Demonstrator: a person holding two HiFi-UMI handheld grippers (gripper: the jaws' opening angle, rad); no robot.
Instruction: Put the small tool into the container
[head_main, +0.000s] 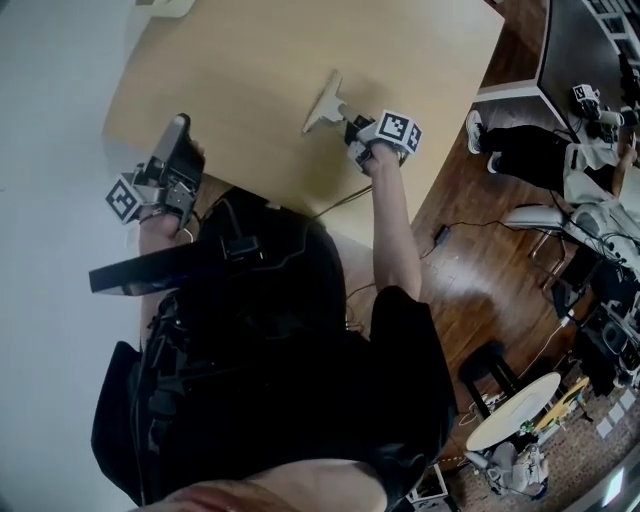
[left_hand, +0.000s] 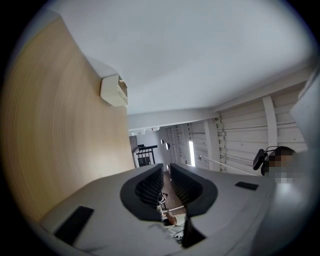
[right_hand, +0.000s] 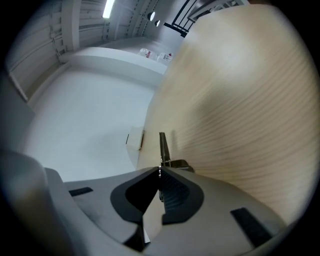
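The small tool (head_main: 324, 104), a pale flat blade on a short metal neck, is held over the tan table (head_main: 400, 50) by my right gripper (head_main: 352, 124), which is shut on its near end. In the right gripper view the tool (right_hand: 162, 148) shows edge-on, sticking forward from the closed jaws of my right gripper (right_hand: 159, 172). The container (head_main: 166, 6), a small white box, sits at the table's far left corner; the container (right_hand: 135, 138) lies beyond the tool's tip. My left gripper (head_main: 176, 128) hangs at the table's left edge, with its jaws a narrow gap apart and empty. The box (left_hand: 114, 91) is ahead of it.
The table's right edge drops to a dark wooden floor (head_main: 470, 240) with a cable and stools. A person (head_main: 560, 150) sits at the far right by a desk. A white surface (head_main: 50, 120) borders the table on the left.
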